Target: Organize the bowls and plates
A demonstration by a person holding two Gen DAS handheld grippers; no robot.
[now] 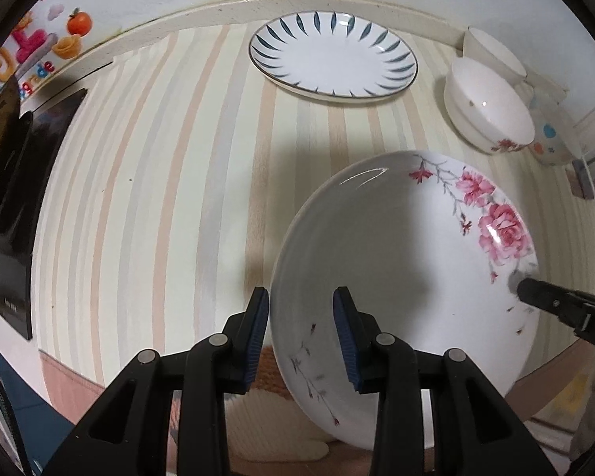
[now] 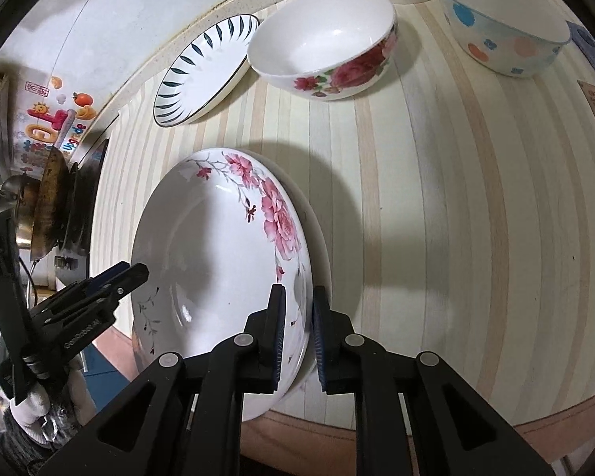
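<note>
The rose-patterned plate [image 1: 400, 261] sat at the near edge of the striped counter [image 1: 158, 198], held at opposite sides of its rim. The left gripper [image 1: 301, 337] had its jaws straddling the rim on one side, one pad inside the dish and one outside; whether the pads actually pressed the rim could not be told from the wrist view. The right gripper [image 2: 299, 341] had its jaws drawn narrow around the opposite rim, apparently clamped on it. A two-sided hold made sense for a wide, shallow, glazed dish — one pinch alone would likely let it swing or slip. In the right wrist view a second rim seemed to show just under the plate, so it may have rested on another plate, though that was not certain.

Further back lay the blue-leaf plate [image 1: 333, 59] against the wall, probably where the plates would stack. Just beside it stood the rose bowl [image 2: 325, 43], then a plain white bowl [image 1: 496, 55] and a spotted bowl [image 2: 503, 23] — well clear of the plate's path. A dark stovetop [image 1: 12, 182] with a pan [image 2: 49, 202] bordered the counter's far side.
</note>
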